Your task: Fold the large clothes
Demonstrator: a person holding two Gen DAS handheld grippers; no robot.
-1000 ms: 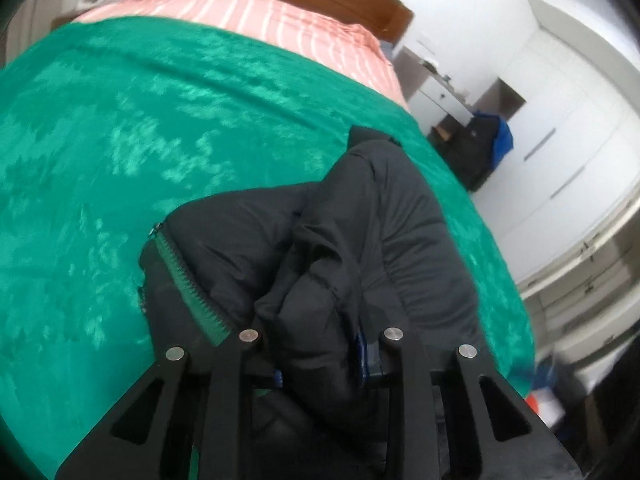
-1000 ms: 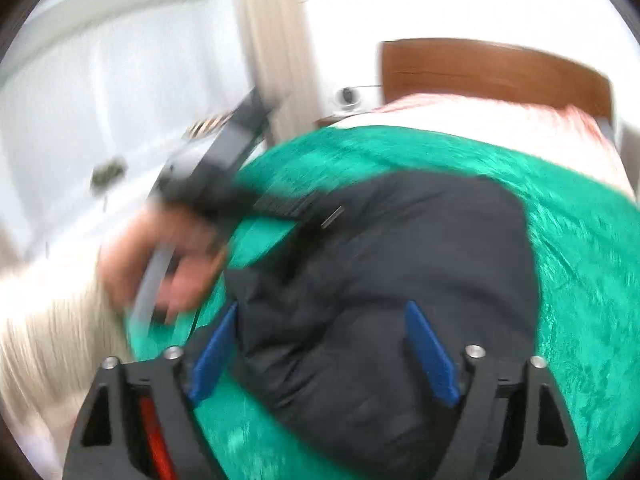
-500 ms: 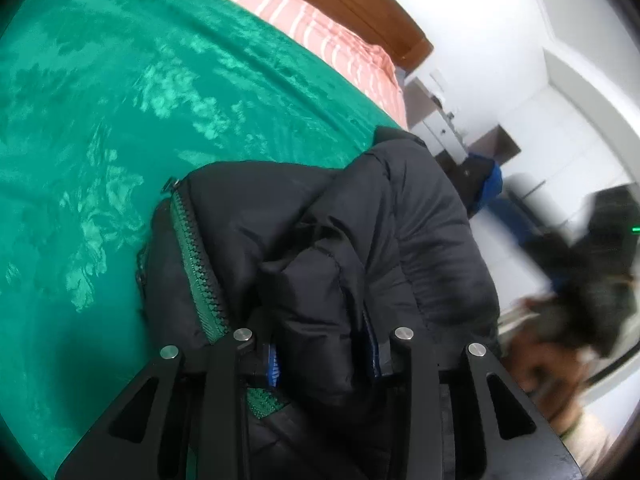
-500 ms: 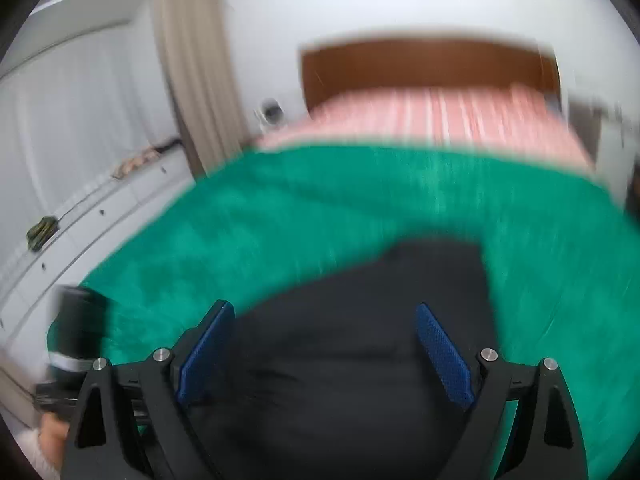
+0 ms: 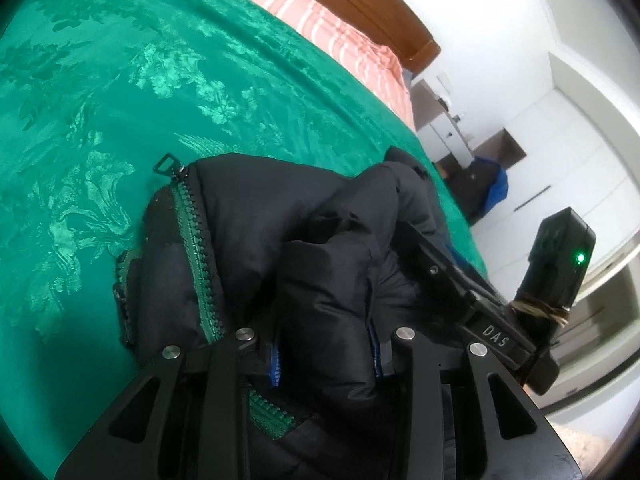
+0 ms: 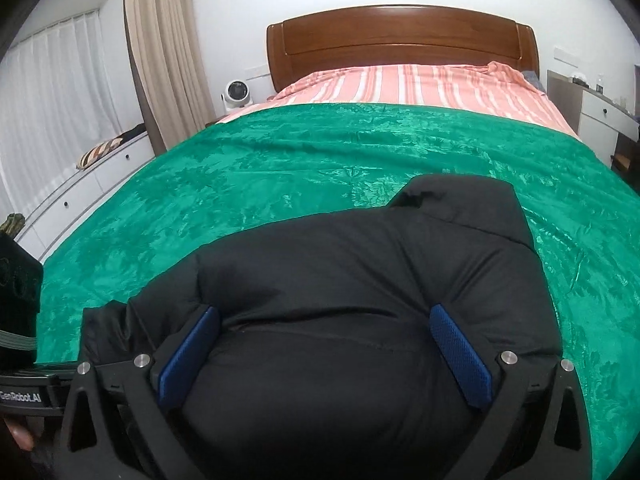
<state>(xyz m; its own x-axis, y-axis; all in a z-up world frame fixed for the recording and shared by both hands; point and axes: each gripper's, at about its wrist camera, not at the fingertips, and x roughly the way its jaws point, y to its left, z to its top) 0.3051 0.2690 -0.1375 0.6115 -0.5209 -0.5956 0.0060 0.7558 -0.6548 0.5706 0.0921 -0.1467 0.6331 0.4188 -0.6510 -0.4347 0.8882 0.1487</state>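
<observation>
A black puffer jacket (image 5: 280,240) with a green zipper (image 5: 196,248) lies bunched on the green bedspread (image 5: 100,100). My left gripper (image 5: 326,356) is shut on a thick fold of the jacket. In the right wrist view the jacket (image 6: 360,280) fills the foreground. My right gripper (image 6: 324,344) is open, its blue pads (image 6: 460,356) wide apart on either side of a bulge of the jacket, pressed down on it. The right gripper's body shows at the right of the left wrist view (image 5: 480,300).
The green bedspread (image 6: 280,168) covers most of the bed, with a pink striped sheet (image 6: 400,84) and wooden headboard (image 6: 400,40) beyond. White drawers (image 6: 72,200) and curtains stand left, a nightstand (image 6: 600,116) right. The left gripper's body (image 6: 16,300) is at the left edge.
My right gripper swung round from the left side to face the headboard and settled open over the jacket. My left gripper kept its hold and tilted a little.
</observation>
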